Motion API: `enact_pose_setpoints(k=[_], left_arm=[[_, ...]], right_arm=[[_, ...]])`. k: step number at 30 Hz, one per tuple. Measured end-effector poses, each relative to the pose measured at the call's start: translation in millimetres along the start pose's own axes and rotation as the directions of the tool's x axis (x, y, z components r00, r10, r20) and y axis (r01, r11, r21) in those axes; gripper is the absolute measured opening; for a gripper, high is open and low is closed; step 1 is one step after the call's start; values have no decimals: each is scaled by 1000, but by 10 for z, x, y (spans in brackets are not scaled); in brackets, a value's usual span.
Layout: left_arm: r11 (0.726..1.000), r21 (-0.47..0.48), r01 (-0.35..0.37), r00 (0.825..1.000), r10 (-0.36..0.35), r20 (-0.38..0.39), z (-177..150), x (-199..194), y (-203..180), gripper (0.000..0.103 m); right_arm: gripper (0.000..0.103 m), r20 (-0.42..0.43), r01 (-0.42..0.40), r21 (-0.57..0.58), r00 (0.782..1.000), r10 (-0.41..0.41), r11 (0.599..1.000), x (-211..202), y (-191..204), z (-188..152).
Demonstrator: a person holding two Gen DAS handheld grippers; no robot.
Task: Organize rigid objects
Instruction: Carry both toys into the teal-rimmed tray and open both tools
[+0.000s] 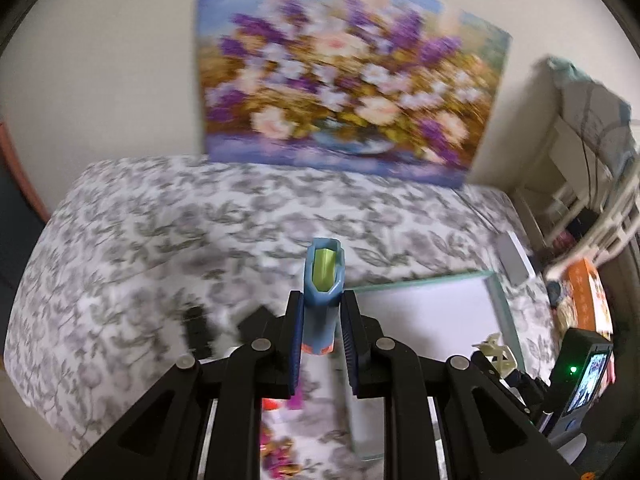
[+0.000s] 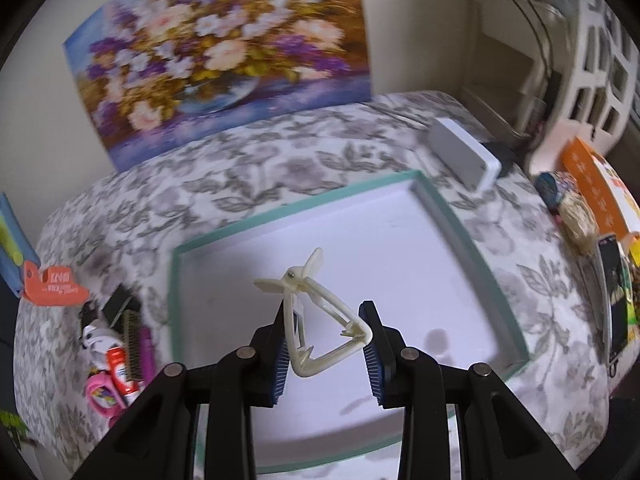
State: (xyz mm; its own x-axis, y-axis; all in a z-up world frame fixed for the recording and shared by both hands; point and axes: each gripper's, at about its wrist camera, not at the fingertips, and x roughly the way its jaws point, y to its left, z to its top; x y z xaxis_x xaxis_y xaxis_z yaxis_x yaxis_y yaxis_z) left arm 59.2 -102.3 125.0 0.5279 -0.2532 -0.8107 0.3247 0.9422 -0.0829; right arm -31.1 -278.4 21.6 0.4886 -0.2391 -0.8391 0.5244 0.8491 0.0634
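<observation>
Grey-and-white leaf and flower print on the bedspread (image 2: 280,168); at its far edge a painting (image 2: 224,48) of purple, white and peach blooms on blue and gold. On the bedspread, a white tray (image 2: 440,208) with teal rim; above it a cream hair clip (image 2: 320,320) between black grippers' blue ribbed pads (image 2: 282,364). Left of the tray, blue toy gun (image 1: 322,280) with lime-yellow inside and orange base; pink bottle (image 2: 102,394) and red-white tube (image 2: 122,372) near it; right of the tray, orange box (image 2: 592,184).
</observation>
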Motion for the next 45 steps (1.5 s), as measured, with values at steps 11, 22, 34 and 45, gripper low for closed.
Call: enact_pose_setpoints(k=[11, 22, 34, 45], left_arm=[[990, 113, 79, 991, -66, -114, -210, 703, -740, 19], [993, 87, 79, 963, -53, -266, -556, 1307, -700, 17], [992, 104, 70, 961, -39, -276, -627, 1422, -708, 9], [994, 44, 99, 955, -82, -285, -619, 1373, -616, 11]], right_arm=[[34, -46, 57, 59, 997, -54, 997, 194, -398, 27], [35, -114, 75, 56, 991, -68, 996, 434, -480, -71], [35, -164, 84, 21, 983, -80, 996, 582, -431, -165], [39, -171, 82, 24, 982, -76, 996, 595, -443, -189]])
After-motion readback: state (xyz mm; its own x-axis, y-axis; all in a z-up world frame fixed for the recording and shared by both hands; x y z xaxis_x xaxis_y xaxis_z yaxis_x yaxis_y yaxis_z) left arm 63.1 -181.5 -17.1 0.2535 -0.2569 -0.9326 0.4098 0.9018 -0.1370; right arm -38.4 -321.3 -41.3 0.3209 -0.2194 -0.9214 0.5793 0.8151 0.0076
